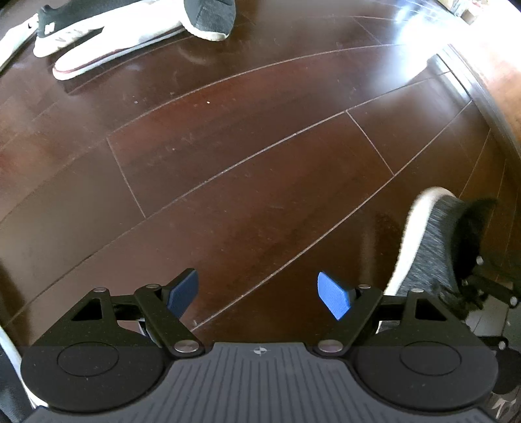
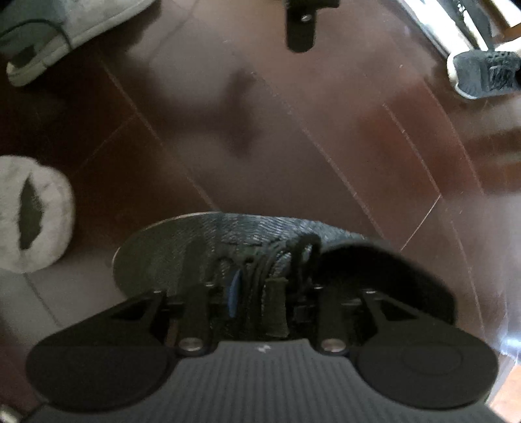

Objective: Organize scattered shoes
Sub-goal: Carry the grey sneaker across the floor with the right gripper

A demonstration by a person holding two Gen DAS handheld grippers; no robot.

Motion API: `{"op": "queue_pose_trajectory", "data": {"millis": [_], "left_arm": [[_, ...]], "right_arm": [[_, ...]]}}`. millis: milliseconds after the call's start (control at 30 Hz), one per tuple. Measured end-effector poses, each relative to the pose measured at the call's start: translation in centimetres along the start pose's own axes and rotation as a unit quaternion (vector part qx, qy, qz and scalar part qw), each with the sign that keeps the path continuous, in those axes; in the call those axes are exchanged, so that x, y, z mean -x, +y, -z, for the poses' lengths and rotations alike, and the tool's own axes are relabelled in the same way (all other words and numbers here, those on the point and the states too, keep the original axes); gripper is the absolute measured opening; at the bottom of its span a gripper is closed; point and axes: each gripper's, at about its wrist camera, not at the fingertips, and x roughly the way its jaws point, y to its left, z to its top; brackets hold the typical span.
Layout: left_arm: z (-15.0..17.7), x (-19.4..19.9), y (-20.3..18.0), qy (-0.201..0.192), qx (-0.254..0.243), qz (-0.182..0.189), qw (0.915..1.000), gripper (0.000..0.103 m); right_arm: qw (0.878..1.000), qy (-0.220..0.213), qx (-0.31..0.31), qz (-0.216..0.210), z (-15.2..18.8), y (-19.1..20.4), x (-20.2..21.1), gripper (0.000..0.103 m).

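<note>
Far left on the dark wooden floor (image 1: 247, 162): white sneaker (image 1: 107, 48) touching a black-and-white sneaker (image 1: 62, 22), a dark knit shoe (image 1: 211, 16) just beside. Left gripper (image 1: 259, 293) spread wide, holding nothing, above bare boards. Further right, right gripper (image 2: 257, 293) clamped on the laces of a grey knit sneaker (image 2: 211, 240). Grey slippers (image 2: 35, 211) off to its left.
</note>
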Motion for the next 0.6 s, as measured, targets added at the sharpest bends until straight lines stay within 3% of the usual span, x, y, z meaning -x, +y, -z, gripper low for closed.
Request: {"op": "queue_pose_trajectory", "data": {"millis": [333, 500, 600], "left_arm": [[0.2, -0.3, 0.1, 0.005, 0.004, 0.001, 1.0, 0.085], [0.0, 0.7, 0.2, -0.004, 0.001, -0.003, 1.0, 0.085], [-0.4, 2.3, 0.6, -0.017, 0.0, -0.012, 0.9998, 0.085]], "right_arm": [[0.994, -0.014, -0.104, -0.002, -0.5, -1.5, -1.3, 0.05], [0.976, -0.037, -0.212, -0.025, 1.4, -3.9, -0.3, 0.054], [0.962, -0.056, -0.265, -0.029, 1.7, -4.4, -0.2, 0.067]]}}
